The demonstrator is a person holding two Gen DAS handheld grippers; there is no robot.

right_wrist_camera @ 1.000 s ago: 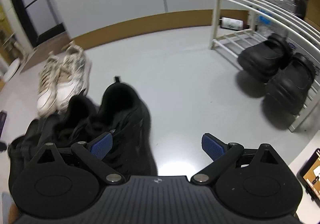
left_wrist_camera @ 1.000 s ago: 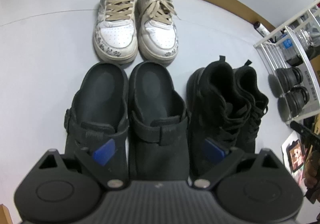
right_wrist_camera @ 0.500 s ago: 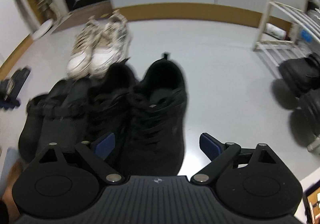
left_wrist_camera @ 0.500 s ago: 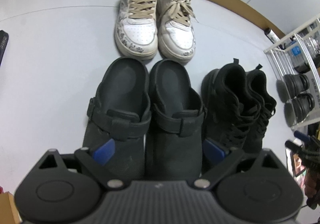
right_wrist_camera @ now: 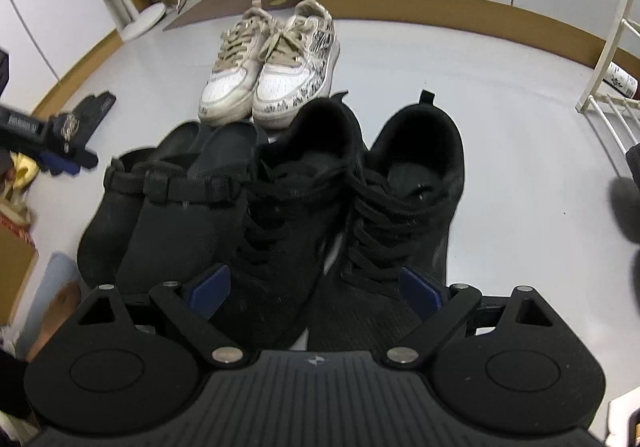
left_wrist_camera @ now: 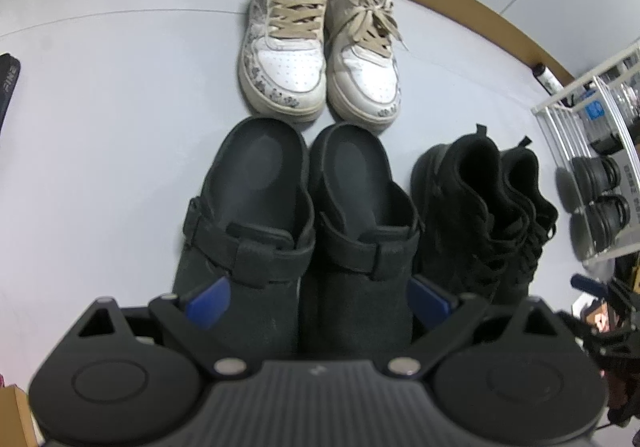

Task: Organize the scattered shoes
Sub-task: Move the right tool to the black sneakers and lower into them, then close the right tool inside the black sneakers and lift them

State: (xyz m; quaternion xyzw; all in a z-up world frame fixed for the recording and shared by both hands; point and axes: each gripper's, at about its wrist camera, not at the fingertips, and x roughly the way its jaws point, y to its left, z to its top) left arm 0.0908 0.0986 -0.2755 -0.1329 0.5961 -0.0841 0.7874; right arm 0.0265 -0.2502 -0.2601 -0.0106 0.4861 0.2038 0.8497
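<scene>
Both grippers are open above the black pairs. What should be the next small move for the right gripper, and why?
Probably lower the open right gripper onto the black sneakers and close. Its fingers straddle both toes, and the pair lies beside the black clogs, while the white rack stands further right.

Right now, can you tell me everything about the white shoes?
The white shoes are a worn pair of low sneakers with tan laces, perforated white toes and dark printed marks along the sides. They stand upright, side by side and touching, on the grey floor, toes pointing toward the black clogs just in front of them.
</scene>
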